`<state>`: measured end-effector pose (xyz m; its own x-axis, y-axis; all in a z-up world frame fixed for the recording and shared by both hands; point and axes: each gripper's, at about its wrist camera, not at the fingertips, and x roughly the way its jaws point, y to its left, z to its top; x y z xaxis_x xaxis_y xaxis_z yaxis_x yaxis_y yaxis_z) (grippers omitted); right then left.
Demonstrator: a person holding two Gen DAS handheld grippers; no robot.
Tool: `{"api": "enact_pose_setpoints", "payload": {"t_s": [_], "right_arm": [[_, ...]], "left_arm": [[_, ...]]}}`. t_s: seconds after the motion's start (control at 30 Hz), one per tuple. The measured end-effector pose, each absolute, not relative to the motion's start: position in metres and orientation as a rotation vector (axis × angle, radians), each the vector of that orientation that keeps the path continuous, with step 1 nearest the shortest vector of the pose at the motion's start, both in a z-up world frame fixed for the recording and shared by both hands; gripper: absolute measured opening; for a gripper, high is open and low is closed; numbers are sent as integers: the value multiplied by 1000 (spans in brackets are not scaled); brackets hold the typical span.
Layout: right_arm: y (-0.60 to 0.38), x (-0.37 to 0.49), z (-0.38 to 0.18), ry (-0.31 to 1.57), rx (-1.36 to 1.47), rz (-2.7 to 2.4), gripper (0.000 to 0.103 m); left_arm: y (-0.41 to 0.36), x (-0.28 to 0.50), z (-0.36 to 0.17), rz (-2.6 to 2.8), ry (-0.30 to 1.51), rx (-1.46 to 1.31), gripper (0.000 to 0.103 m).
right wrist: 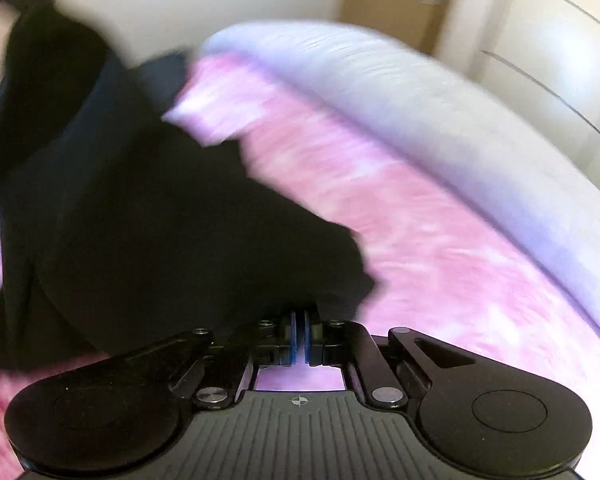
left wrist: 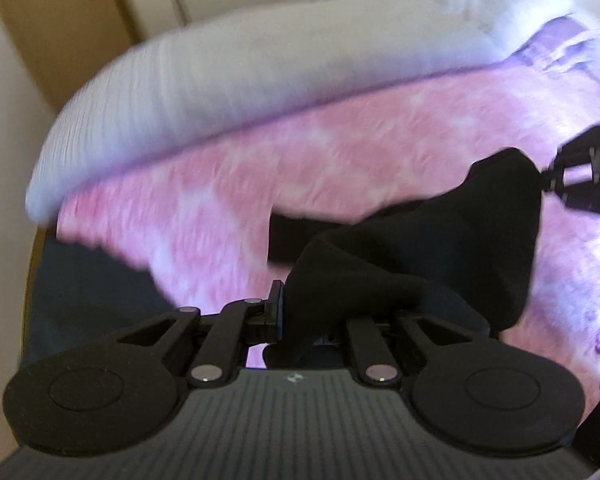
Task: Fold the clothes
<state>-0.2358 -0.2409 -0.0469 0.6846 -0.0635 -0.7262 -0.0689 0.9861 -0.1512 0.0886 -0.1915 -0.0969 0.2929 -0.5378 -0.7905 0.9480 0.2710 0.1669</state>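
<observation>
Both my jaws pinch a black garment [left wrist: 480, 240] over the bed's pink blanket [left wrist: 300, 168], pale pillow [left wrist: 260, 64] and cream wall [right wrist: 220, 0] beyond.

My right gripper [right wrist: 300, 338] has its blue pads drawn together at the edge of a black garment [right wrist: 140, 220]. The garment lies on a pink blanket [right wrist: 440, 264], with a white pillow [right wrist: 440, 120] beyond, all blurred.

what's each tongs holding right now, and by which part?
Both tongs, left and right, pinch the black garment: each grips a bunched edge. Which part cannot be told.
</observation>
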Motion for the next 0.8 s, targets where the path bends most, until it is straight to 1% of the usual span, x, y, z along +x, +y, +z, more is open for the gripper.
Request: {"api": "enact_pose_setpoints", "payload": {"t_s": [0.17, 0.27, 0.4, 0.6, 0.7, 0.8], "right_arm": [[-282, -300, 57, 728, -161, -146, 1], [-280, -344, 102, 701, -190, -201, 1], [-255, -409, 149, 666, -167, -282, 1], [-210, -491, 265, 516, -158, -406, 1], [-191, -515, 322, 416, -206, -475, 1], [-197, -531, 368, 316, -217, -551, 0]], "left_arm": [[-201, 68, -32, -1249, 515, 714, 7], [-191, 46, 2, -1338, 435, 697, 7], [-159, 19, 40, -1447, 399, 646, 7], [-117, -7, 106, -1565, 312, 548, 7], [-118, -3, 144, -1554, 276, 472, 7], [-142, 7, 171, -1547, 290, 447, 7]]}}
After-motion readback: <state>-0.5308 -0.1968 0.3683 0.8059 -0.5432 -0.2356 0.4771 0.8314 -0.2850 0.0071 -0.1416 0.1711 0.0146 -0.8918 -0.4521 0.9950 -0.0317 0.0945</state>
